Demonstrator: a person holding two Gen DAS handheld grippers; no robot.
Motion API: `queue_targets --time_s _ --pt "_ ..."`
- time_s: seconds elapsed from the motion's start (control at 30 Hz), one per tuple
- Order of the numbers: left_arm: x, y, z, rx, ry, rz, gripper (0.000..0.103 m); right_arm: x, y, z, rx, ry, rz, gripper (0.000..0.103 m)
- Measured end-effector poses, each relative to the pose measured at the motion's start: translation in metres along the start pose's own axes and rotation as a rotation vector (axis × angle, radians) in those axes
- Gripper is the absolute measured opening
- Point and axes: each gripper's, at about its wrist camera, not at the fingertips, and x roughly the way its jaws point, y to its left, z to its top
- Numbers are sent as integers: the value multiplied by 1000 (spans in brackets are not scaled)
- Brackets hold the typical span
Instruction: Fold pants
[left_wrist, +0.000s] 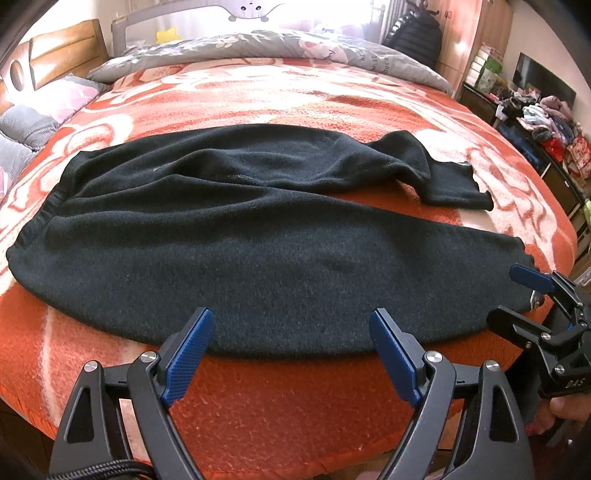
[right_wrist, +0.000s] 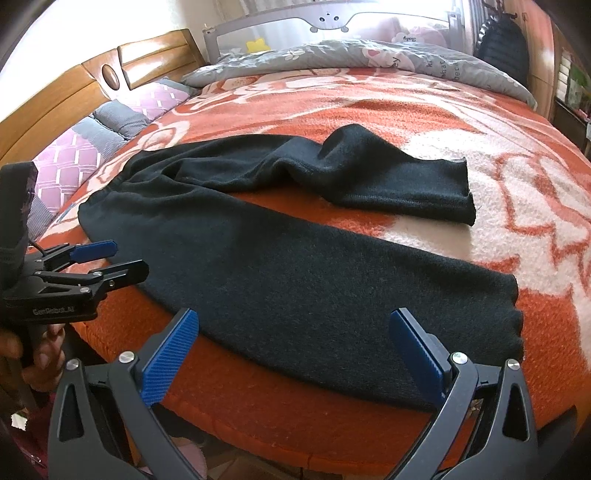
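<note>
With the black pants (left_wrist: 236, 236) spread on the orange blanket (left_wrist: 280, 402), legs splayed, the left gripper (left_wrist: 291, 350) and right gripper (right_wrist: 295, 354), both wide and empty, should pinch the near leg's edge together to fold it evenly over the far leg.

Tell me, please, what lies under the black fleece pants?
The black fleece pants lie directly on an orange-and-white patterned blanket covering the bed. Whatever sits beneath the fabric itself is hidden.
</note>
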Motion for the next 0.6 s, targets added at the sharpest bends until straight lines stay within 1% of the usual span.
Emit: queue_targets --time_s 0.6 --pt "3 -3 0 6 6 0 87 2 -1 1 9 5 6 103"
